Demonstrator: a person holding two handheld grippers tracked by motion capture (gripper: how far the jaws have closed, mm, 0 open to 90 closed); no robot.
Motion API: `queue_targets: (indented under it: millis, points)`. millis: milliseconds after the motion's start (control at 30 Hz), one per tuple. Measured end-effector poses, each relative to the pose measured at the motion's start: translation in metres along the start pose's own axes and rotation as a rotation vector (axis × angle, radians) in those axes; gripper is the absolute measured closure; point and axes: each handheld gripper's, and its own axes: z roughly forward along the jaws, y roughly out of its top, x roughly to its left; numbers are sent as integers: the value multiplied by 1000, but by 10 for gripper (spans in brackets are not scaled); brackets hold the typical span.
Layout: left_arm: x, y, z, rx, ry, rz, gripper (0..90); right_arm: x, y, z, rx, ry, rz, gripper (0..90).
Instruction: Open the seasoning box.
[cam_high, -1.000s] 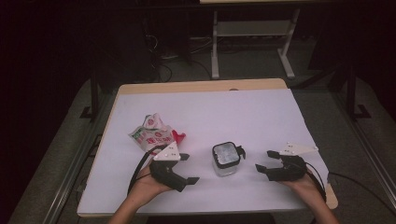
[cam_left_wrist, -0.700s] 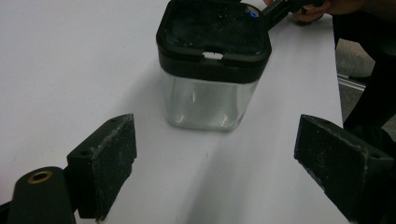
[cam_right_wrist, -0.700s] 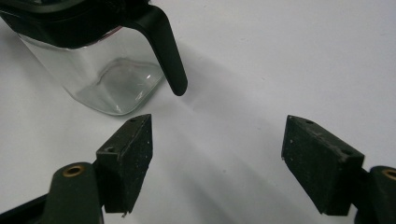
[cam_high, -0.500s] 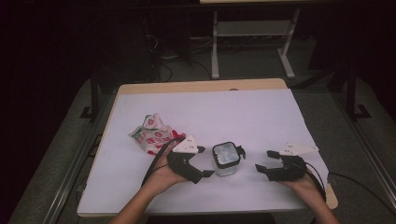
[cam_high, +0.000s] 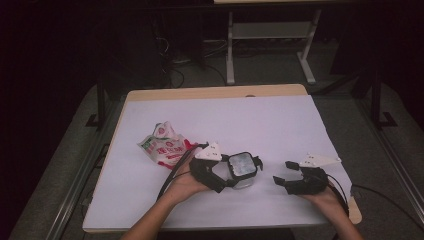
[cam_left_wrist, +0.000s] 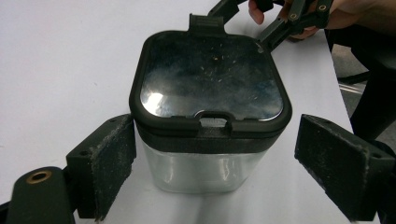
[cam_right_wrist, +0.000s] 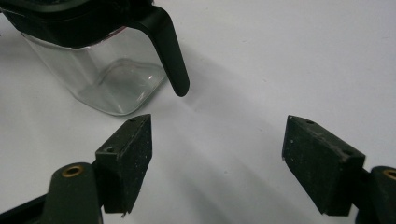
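A clear square container (cam_high: 243, 169) with a black lid stands on the white table (cam_high: 225, 115), near the front. My left gripper (cam_high: 230, 175) reaches it from the left. In the left gripper view the container (cam_left_wrist: 210, 88) stands between the open jaws of the left gripper (cam_left_wrist: 222, 163). One pad (cam_left_wrist: 109, 163) is close against its side and the other pad (cam_left_wrist: 334, 163) stands apart. To the right, my right gripper (cam_high: 286, 179) rests open, with nothing between its fingers. In the right gripper view the right gripper (cam_right_wrist: 217, 158) points past the container (cam_right_wrist: 109, 79) and its hanging black latch (cam_right_wrist: 169, 51).
A crumpled red, white and green snack bag (cam_high: 162, 145) lies left of the left gripper. The table's front edge is just under both hands. A metal stand (cam_high: 270, 45) and cables lie on the dark floor beyond the table. The right gripper (cam_left_wrist: 285, 16) appears behind the container.
My left gripper has slid to the right, up to the container, so its jaws now straddle it. The right gripper and the container have stayed put.
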Motion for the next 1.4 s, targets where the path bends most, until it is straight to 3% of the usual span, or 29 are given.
queue_targets:
  millis: [267, 967, 1100, 1400]
  points:
    - [1, -1, 1, -4, 4, 2, 178, -1, -2, -1, 6, -4, 3, 240]
    - [-1, 2, -1, 6, 24, 3, 180, 1, -1, 0, 7, 0, 4, 242]
    - [-1, 4, -3, -19, 16, -10, 182, 1, -1, 0, 7, -1, 2, 243]
    - [-2, 6, -4, -17, 24, -16, 183, 0, -1, 0, 7, -3, 0, 243]
